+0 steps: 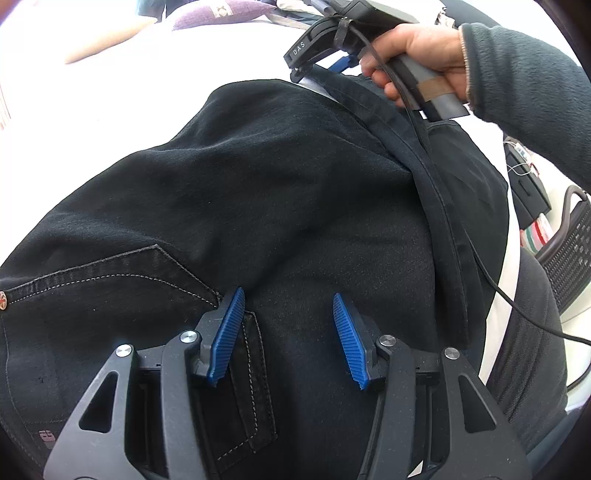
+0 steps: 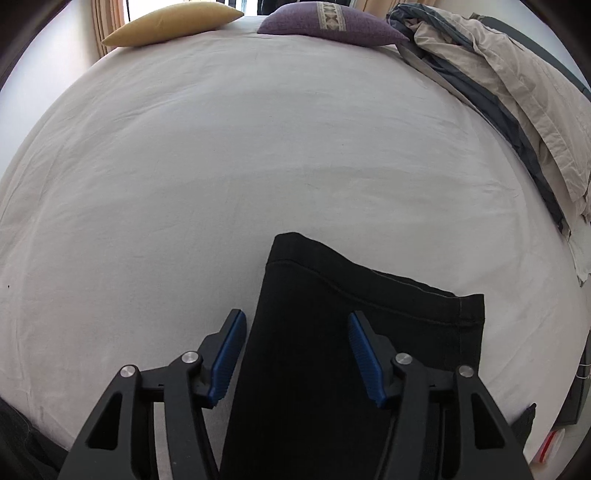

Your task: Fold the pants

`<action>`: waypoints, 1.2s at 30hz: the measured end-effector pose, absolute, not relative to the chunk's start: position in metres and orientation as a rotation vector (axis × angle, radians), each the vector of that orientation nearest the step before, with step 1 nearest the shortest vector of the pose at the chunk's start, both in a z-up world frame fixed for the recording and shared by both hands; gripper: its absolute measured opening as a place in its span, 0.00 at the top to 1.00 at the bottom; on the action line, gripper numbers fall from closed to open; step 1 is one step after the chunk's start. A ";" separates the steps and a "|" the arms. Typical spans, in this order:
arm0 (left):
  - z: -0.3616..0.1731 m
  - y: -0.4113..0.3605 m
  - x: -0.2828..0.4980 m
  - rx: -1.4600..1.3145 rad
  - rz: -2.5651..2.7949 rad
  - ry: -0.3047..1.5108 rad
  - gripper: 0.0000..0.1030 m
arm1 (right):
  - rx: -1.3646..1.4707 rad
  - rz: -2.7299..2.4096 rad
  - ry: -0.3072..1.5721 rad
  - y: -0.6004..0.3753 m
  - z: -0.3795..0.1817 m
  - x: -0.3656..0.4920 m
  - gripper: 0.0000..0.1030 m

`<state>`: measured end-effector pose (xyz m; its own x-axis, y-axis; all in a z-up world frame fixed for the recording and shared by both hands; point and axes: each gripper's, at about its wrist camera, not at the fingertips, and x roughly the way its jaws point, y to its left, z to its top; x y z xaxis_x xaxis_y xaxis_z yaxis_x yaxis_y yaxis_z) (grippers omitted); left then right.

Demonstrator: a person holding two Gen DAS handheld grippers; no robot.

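While both grippers are hanging over the dark cloth, the move ahead is turning on where each end of the pants (image 1: 280, 192) is lying.

Pants: they are lying spread on the pale bed sheet (image 2: 221, 166), waist end with its stitched pocket (image 1: 122, 273) under the left wrist camera, leg running off toward 1 o'clock in that view.

Leg hems: in the right wrist view the hem end (image 2: 369, 295) is sitting at 12 to 1 o'clock from the fingertips, two layers stacked and slightly offset.

Left gripper (image 1: 288, 336): it is standing about half open, blue pads (image 1: 229, 332) straddling the cloth near the belt loop (image 1: 255, 380); I cannot tell whether the tips are touching it, and nothing is being pinched.

Right gripper (image 2: 295, 354): it is likewise standing partly open, one pad over bare sheet at 9 o'clock, the other over the leg; no grasp is showing.

Nearer hand: the right hand (image 1: 413, 62) is the nearer one to the hems, so I judge it is the one to take them.

Around: a yellow pillow (image 2: 170, 22) and a purple pillow (image 2: 328, 22) are lying at 11 and 12 o'clock far up the bed, with a rumpled duvet (image 2: 498, 92) at 2 o'clock, all well apart.

In the way: a black cable (image 1: 443, 206) is trailing across the leg.
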<state>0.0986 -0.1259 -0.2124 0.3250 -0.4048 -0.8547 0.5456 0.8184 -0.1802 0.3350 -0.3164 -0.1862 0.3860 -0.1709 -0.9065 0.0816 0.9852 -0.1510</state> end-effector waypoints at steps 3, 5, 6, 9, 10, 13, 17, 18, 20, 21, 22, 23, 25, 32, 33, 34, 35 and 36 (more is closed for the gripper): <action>-0.212 -0.126 0.098 0.160 -0.623 1.068 0.53 | -0.074 -0.143 1.162 -0.319 -0.184 0.334 0.85; -0.212 -0.126 0.096 0.167 -0.621 1.066 0.53 | -0.067 -0.131 1.166 -0.320 -0.182 0.332 0.93; -0.211 -0.127 0.095 0.169 -0.620 1.066 0.53 | -0.055 -0.125 1.163 -0.323 -0.180 0.331 0.96; -0.210 -0.128 0.094 0.174 -0.618 1.067 0.53 | 0.007 -0.135 1.116 -0.340 -0.165 0.320 0.96; -0.209 -0.129 0.093 0.174 -0.618 1.067 0.53 | 0.046 -0.142 1.093 -0.348 -0.158 0.314 0.96; -0.210 -0.131 0.092 0.180 -0.613 1.067 0.53 | 0.158 -0.169 0.999 -0.375 -0.131 0.289 0.96; -0.209 -0.136 0.091 0.203 -0.601 1.069 0.53 | 0.260 -0.228 0.864 -0.416 -0.098 0.230 0.96; -0.207 -0.138 0.090 0.209 -0.597 1.070 0.53 | 0.290 -0.250 0.831 -0.428 -0.092 0.213 0.96; -0.206 -0.142 0.090 0.218 -0.590 1.076 0.53 | 0.356 -0.297 0.764 -0.452 -0.084 0.174 0.96; -0.205 -0.143 0.090 0.223 -0.587 1.080 0.53 | 0.389 -0.321 0.734 -0.462 -0.081 0.154 0.96; -0.205 -0.145 0.090 0.225 -0.585 1.085 0.53 | 0.423 -0.346 0.707 -0.473 -0.080 0.133 0.96; -0.204 -0.147 0.091 0.226 -0.583 1.090 0.53 | 0.451 -0.371 0.684 -0.482 -0.080 0.112 0.96; -0.203 -0.150 0.093 0.227 -0.579 1.100 0.53 | 0.505 -0.431 0.645 -0.499 -0.088 0.072 0.96; -0.200 -0.163 0.098 0.251 -0.545 1.126 0.52 | 0.740 -0.557 0.654 -0.549 -0.158 -0.010 0.96; -0.200 -0.165 0.099 0.256 -0.541 1.130 0.52 | 0.764 -0.562 0.670 -0.554 -0.169 -0.013 0.96; -0.199 -0.167 0.100 0.259 -0.538 1.134 0.52 | 0.792 -0.569 0.686 -0.558 -0.180 -0.014 0.96; -0.198 -0.168 0.100 0.259 -0.535 1.139 0.52 | 0.822 -0.569 0.688 -0.561 -0.188 -0.017 0.96; -0.198 -0.170 0.101 0.260 -0.531 1.143 0.52 | 0.851 -0.564 0.679 -0.564 -0.193 -0.019 0.96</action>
